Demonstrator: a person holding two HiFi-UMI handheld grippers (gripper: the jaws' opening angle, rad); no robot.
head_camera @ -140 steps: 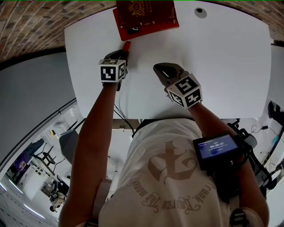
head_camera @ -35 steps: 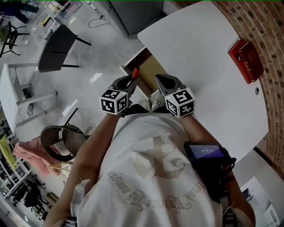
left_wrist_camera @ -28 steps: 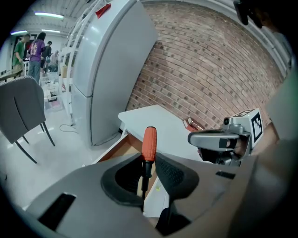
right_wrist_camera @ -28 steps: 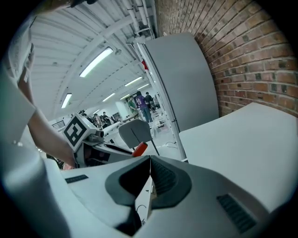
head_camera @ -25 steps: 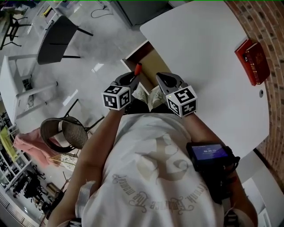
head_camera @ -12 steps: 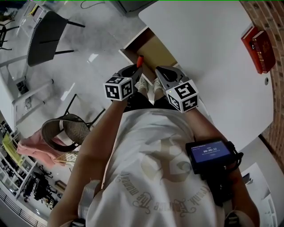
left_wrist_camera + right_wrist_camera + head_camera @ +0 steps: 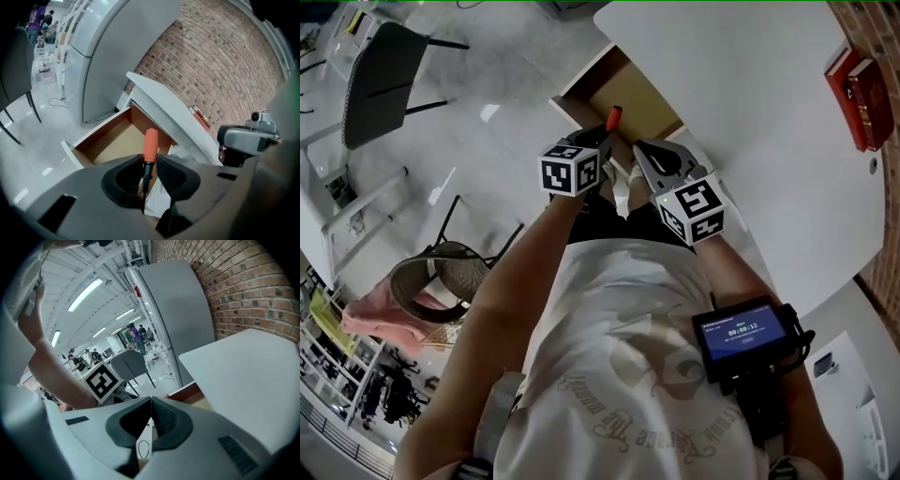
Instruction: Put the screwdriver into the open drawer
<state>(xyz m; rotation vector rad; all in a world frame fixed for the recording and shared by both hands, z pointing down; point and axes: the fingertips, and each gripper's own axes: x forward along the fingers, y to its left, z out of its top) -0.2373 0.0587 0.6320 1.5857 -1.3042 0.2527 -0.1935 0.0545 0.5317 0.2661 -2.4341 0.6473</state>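
Note:
The screwdriver point(image 7: 614, 114) has an orange handle point(image 7: 150, 144) and a dark shaft, and my left gripper point(image 7: 602, 142) is shut on that shaft, handle pointing forward. It hangs above the near edge of the open wooden drawer point(image 7: 630, 97), which sticks out from under the white table point(image 7: 750, 103). In the left gripper view the drawer point(image 7: 110, 140) lies just beyond my left gripper point(image 7: 150, 158). Beside it on the right, my right gripper point(image 7: 643, 152) has its jaws together with nothing between them; in the right gripper view it point(image 7: 151, 402) is also shut.
Red books point(image 7: 858, 80) lie at the table's far edge by the brick wall. On the floor to the left stand a dark chair point(image 7: 384, 70) and a round stool point(image 7: 431, 291). A tall grey cabinet point(image 7: 108, 56) stands behind the drawer.
Both grippers have sunk toward the drawer, the left one more. The screwdriver stays in the left jaws, and its handle now sits over the drawer's near edge.

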